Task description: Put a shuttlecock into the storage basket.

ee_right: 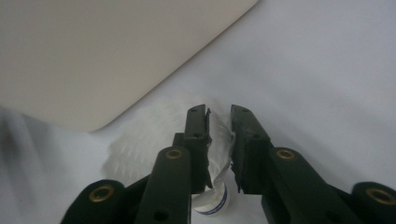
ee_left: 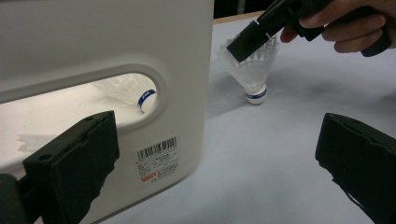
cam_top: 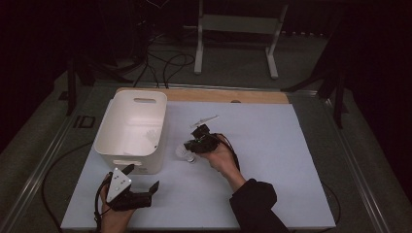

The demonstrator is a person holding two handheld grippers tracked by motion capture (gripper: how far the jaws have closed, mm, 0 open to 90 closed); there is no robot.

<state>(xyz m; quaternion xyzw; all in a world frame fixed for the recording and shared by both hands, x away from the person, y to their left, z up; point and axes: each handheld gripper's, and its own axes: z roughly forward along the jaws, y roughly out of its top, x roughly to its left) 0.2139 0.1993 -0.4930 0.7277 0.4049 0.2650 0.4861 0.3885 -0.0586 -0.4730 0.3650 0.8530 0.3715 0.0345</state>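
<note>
A white shuttlecock (cam_top: 183, 153) stands cork down on the pale table sheet (cam_top: 272, 145), just right of a white plastic bin (cam_top: 131, 160). My right gripper (cam_top: 190, 145) comes down on it from above, its jaws nearly together with the skirt wall pinched between them (ee_right: 219, 112). In the left gripper view one black jaw of the right gripper (ee_left: 240, 46) sits on the rim of the shuttlecock (ee_left: 252, 70). My left gripper (cam_top: 142, 177) is open and holds nothing, at the bin's near corner. A second shuttlecock (ee_left: 126, 91) lies inside the bin (ee_left: 177, 46), seen through its handle slot.
A wooden strip (cam_top: 214, 94) runs along the table's far edge. Beyond it, a metal stand (cam_top: 238, 29) and loose cables (cam_top: 165, 63) are on the floor. Bare sheet stretches to the right of my right hand.
</note>
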